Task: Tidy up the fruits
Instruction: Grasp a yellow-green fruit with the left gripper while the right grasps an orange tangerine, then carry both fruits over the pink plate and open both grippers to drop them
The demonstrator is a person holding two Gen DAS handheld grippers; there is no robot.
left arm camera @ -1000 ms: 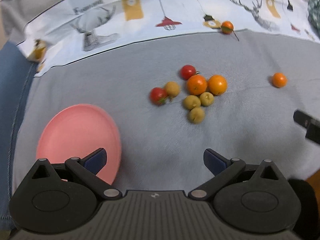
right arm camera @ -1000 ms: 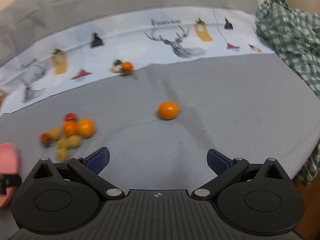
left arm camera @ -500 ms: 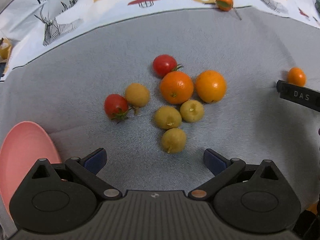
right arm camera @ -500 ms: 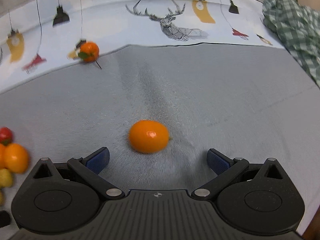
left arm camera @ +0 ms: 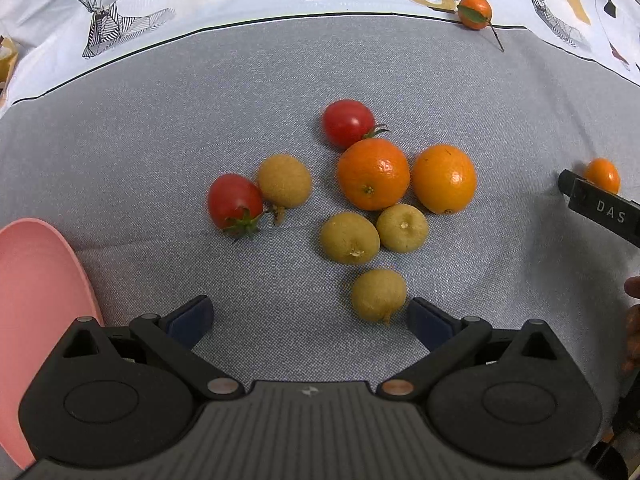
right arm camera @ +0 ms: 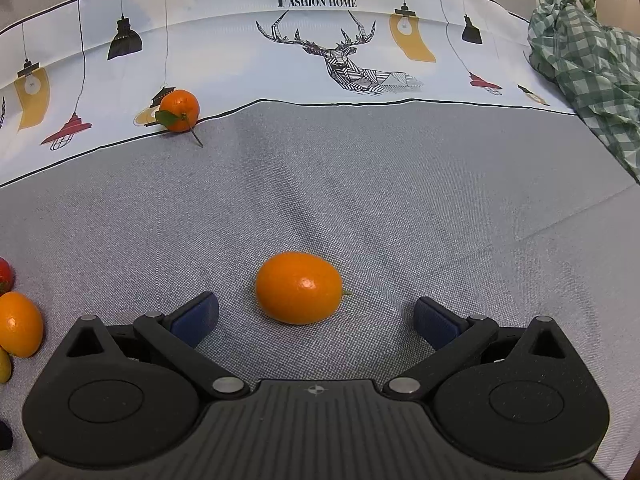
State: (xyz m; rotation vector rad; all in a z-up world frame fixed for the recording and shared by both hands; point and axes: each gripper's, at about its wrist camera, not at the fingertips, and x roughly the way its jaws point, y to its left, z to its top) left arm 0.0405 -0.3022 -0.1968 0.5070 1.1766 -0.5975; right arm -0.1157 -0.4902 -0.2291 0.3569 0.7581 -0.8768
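The left gripper (left arm camera: pixel 308 316) hangs wide open and empty over the grey woven cloth (left arm camera: pixel 160 140), a small tan round fruit (left arm camera: pixel 378 295) just inside its right finger. Beyond lie two more tan fruits, two round oranges (left arm camera: pixel 373 174) and two red cherry tomatoes (left arm camera: pixel 235 202), clustered close; a pink plastic plate (left arm camera: pixel 36 300) sits at left. The right gripper (right arm camera: pixel 316 318) is likewise spread wide and empty, an oval orange kumquat (right arm camera: pixel 299 287) between its fingertips, seemingly untouched. A leafy mandarin (right arm camera: pixel 180 111) rests well apart, on the printed border.
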